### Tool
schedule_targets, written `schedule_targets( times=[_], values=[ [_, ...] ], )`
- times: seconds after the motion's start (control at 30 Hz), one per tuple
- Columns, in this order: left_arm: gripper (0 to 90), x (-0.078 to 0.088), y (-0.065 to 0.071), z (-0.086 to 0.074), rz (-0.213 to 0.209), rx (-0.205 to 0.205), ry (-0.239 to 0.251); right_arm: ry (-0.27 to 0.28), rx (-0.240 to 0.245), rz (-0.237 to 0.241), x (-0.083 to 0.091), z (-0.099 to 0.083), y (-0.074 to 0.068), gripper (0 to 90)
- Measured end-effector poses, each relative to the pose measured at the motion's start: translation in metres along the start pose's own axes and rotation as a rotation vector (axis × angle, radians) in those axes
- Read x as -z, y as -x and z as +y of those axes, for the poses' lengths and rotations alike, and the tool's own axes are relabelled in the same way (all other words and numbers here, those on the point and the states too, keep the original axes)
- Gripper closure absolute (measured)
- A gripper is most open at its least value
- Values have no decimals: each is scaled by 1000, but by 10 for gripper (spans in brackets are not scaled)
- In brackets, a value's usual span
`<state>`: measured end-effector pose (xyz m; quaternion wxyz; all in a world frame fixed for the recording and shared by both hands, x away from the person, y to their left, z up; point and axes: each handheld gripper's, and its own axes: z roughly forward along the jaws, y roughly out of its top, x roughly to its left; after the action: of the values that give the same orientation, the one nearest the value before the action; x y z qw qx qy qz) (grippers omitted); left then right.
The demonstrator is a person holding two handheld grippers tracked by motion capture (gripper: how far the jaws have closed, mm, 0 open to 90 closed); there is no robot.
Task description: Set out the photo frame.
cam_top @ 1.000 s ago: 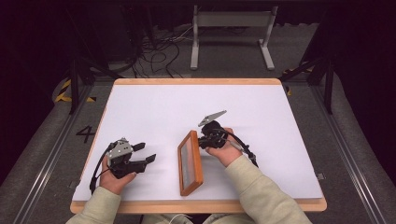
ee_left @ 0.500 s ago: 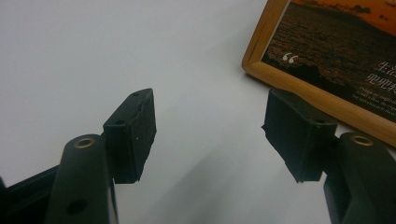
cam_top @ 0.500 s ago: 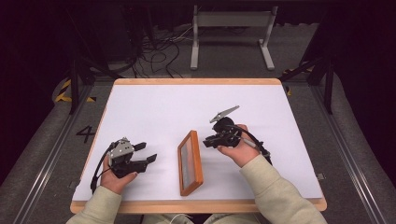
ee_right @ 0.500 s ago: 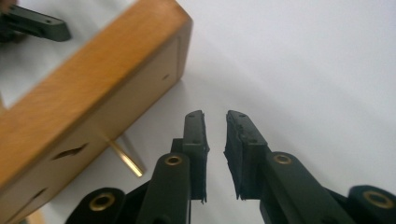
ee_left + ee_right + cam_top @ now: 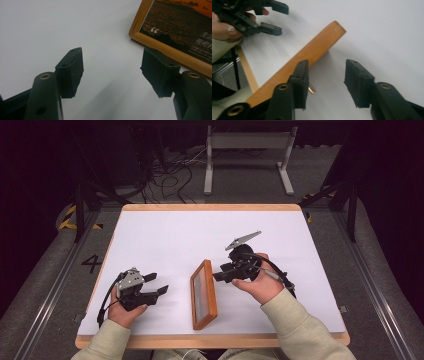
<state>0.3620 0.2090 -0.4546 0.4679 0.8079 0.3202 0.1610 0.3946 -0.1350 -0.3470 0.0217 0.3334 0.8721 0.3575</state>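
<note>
The tabletop (image 5: 165, 235), white with a wood rim, is sitting over grey floor with cables behind. The frame (image 5: 204, 294) is lying flat near its front edge, apparently just set down. The right gripper (image 5: 218, 275), fingers just opening and empty, is hovering beside it; the left gripper (image 5: 157, 283) is waiting, fingers spread.

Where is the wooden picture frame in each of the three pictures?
High view: picture frame low centre on the table, between both grippers.
Left gripper view: its corner at top right.
Right gripper view: its wooden edge slants from lower left to centre.
Shared landmark: white tabletop.
</note>
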Motion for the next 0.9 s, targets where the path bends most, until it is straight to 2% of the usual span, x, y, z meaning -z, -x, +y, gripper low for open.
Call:
schedule_targets(
  times=[0.17,0.3,0.5,0.67,0.9],
  values=[
    [348,0,0,0,2,-1,0,2,-16,37,-1,4,-14,378],
    [347,0,0,0,2,-1,-1,-16,-44,43,-5,5,-17,319],
    [347,-1,0,0,-1,-2,-3,-56,-75,56,-17,5,-20,291],
    [347,0,0,0,2,-11,-2,-109,-93,67,-32,4,-24,285],
    [347,-1,1,0,0,-6,-5,-171,-93,69,-51,4,-30,312]
  ],
)
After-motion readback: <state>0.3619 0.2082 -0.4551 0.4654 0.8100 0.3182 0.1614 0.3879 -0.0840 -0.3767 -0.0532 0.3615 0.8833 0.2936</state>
